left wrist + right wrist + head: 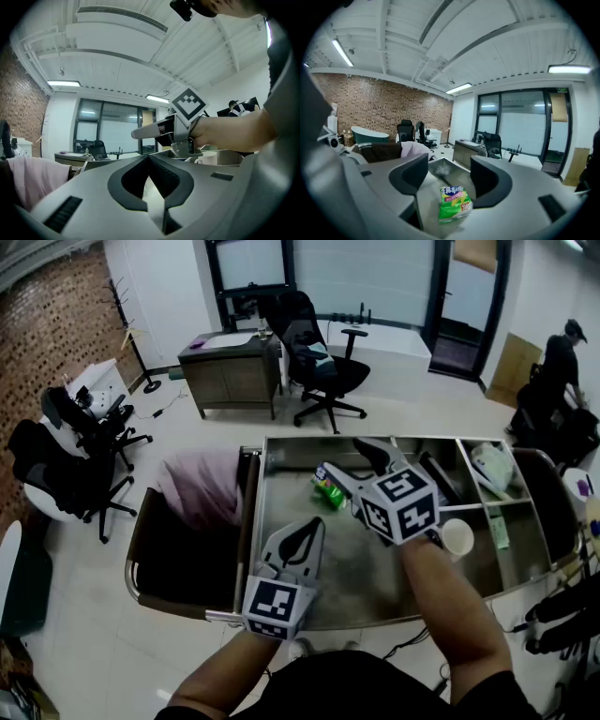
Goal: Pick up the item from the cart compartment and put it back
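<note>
A green snack packet lies flat on the floor of the cart's large steel compartment. In the right gripper view the packet sits low between the jaws, and neither pad touches it. My right gripper hovers over the packet with its jaws open, pointing toward the compartment's far left. My left gripper rests at the near side of the compartment; in its own view the left gripper has its tips together with nothing between them. The right gripper and the hand holding it show beyond.
A paper cup stands just right of my right hand. Narrow side compartments at the right hold a white bag. A pink cloth lies in the cart's dark left bin. Office chairs, a desk and a person are farther off.
</note>
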A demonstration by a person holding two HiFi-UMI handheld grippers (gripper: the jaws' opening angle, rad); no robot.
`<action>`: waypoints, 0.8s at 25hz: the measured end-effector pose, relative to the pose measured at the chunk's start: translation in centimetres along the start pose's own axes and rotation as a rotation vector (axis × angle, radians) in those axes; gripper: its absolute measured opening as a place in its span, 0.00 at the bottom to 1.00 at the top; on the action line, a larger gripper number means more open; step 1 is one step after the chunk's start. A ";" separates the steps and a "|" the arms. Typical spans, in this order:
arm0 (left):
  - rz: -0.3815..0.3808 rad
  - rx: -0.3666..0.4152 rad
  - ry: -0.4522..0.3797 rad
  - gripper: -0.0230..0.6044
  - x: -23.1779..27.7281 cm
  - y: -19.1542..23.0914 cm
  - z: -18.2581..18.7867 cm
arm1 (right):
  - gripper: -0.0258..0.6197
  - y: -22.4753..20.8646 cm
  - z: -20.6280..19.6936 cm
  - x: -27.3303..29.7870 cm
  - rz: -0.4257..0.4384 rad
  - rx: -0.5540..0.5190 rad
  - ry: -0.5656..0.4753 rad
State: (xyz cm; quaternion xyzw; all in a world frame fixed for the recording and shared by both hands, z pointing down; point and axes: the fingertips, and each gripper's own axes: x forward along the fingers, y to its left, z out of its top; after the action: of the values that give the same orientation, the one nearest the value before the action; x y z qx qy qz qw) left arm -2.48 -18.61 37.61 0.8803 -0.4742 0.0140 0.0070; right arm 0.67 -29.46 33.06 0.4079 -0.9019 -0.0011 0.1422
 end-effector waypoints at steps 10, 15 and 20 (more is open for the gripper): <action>-0.001 -0.009 0.000 0.04 0.0 0.1 0.0 | 0.54 1.2 -6.7 7.6 0.084 -0.144 0.289; -0.002 -0.007 0.002 0.04 0.0 0.1 -0.1 | 0.61 0.9 -9.9 9.5 0.083 -0.230 0.398; -0.010 -0.007 0.003 0.04 0.0 0.0 -0.2 | 0.61 0.6 -11.9 10.8 0.068 -0.279 0.457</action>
State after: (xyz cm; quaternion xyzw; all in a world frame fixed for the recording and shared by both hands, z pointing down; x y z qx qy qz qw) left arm -2.47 -18.61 37.78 0.8827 -0.4697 0.0137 0.0109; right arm -3.51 -35.64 47.29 0.3437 -0.8505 -0.0285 0.3971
